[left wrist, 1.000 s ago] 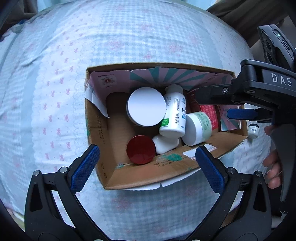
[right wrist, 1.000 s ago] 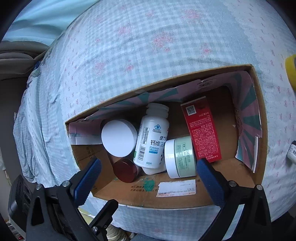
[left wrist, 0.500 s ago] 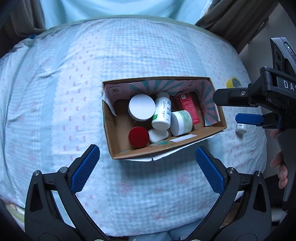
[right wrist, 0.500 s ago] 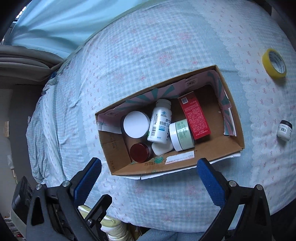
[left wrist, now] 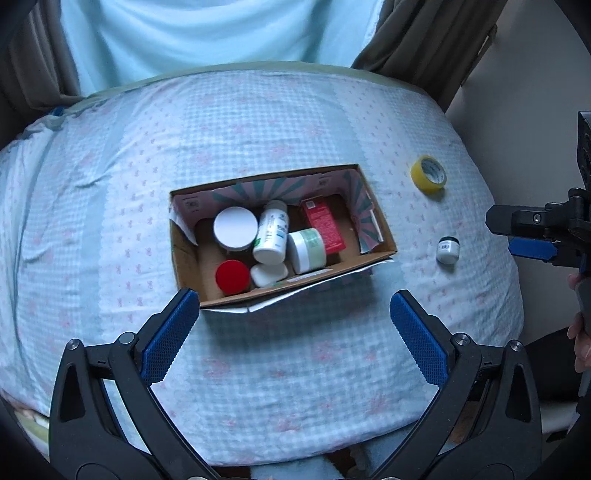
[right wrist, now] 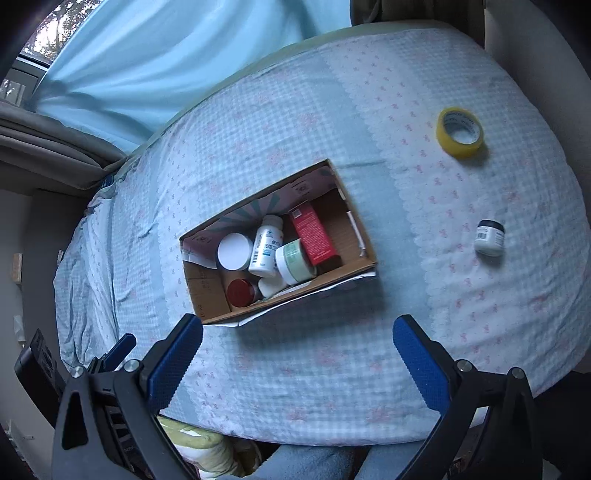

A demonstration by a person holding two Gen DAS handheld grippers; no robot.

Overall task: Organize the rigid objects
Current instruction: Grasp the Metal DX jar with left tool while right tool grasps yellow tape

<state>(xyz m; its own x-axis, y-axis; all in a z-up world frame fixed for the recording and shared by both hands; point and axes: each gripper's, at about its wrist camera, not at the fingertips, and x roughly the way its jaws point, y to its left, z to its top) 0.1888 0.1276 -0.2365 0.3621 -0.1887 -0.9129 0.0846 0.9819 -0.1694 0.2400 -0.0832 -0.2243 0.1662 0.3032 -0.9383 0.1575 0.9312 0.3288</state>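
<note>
A cardboard box (left wrist: 380, 226) (right wrist: 364, 240) sits mid-table on the blue checked cloth. Inside lie a white-lidded jar (left wrist: 235, 227), a white pill bottle (left wrist: 272, 232) (right wrist: 265, 246), a green-labelled jar (left wrist: 307, 249), a red carton (left wrist: 324, 226) (right wrist: 314, 236), a red-lidded jar (left wrist: 232, 276) and a small white container (left wrist: 269, 274). Outside, to the right, stand a small white jar with a dark lid (left wrist: 448, 250) (right wrist: 489, 237) and a yellow tape roll (left wrist: 428, 178) (right wrist: 460, 133). My left gripper (left wrist: 293, 332) hangs open, high above the near side of the box. My right gripper (right wrist: 297, 347) is open too, empty.
The cloth-covered table ends in rounded edges on all sides. A light blue curtain (left wrist: 207, 33) hangs behind it, with dark drapes (left wrist: 424, 33) at the right. A hand (left wrist: 580, 332) holds the right gripper's handle at the far right edge.
Both grippers have pulled up and back from the box, which now looks much smaller. The tape roll and the small jar have come into fuller view. Nothing in the box moved.
</note>
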